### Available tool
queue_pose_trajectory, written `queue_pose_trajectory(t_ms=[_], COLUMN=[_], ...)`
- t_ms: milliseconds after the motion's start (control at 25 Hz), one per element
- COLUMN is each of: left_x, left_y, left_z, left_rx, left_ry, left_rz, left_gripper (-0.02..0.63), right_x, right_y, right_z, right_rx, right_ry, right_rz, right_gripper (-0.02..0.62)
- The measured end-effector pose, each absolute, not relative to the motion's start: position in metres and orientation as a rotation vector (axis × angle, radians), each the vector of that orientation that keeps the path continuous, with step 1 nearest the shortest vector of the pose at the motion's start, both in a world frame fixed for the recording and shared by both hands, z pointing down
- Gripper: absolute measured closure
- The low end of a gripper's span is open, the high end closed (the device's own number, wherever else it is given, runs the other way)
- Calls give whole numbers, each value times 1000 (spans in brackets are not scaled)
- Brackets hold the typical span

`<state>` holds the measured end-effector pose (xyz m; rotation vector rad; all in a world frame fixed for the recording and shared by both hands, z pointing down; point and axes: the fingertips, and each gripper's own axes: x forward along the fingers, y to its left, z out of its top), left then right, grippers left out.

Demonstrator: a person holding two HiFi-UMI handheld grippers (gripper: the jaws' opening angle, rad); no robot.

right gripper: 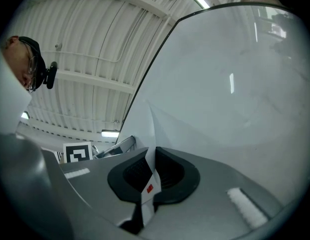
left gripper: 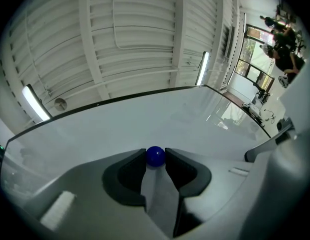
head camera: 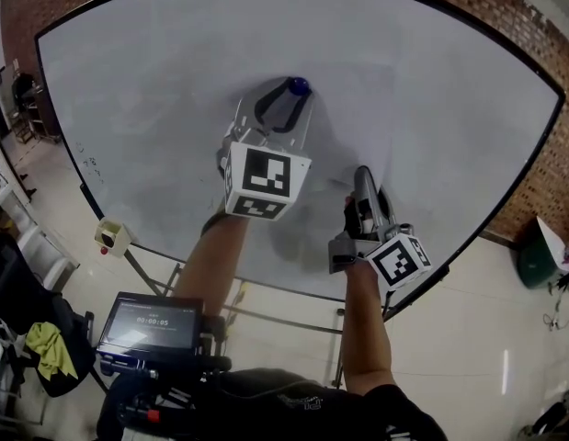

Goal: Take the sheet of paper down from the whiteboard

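Pinching a lower edge of the sheet of paper (right gripper: 142,126), the right claw (right gripper: 150,155) was clenched flat on it, and the sheet bowed away from the whiteboard (head camera: 431,90) there. Higher up, the left claw (head camera: 289,96) had its jaws closed on the small blue magnet (left gripper: 155,155) at the sheet's top, against the board. Beyond the board's far edge stood a brick wall (head camera: 541,186).
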<state>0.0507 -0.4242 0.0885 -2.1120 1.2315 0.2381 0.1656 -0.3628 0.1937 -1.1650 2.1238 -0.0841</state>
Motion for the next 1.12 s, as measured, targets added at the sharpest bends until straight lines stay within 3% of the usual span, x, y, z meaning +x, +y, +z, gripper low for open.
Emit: queue_pose_trajectory(t_ms=[320,480,840,1120], left_x=[69,44,-15,-19], left_y=[-412,-409,-393,-318], left_z=[107,134,243,353], left_rx=[-2223,-2346,-2474,-2604], left_ry=[1136,1109,1310,1434], left_rz=[268,310,235,107], left_gripper=[483,483,483,483], right_x=[190,184,176,185], right_y=[-321,-307,-268,-203], right_z=[198,222,291,365], right_rx=[-1280,-1395,-1600,-1871], right_ry=[2080,2050,2087,2196], right_rz=[-19,-43,-126,-86], right_gripper=[581,581,581,581])
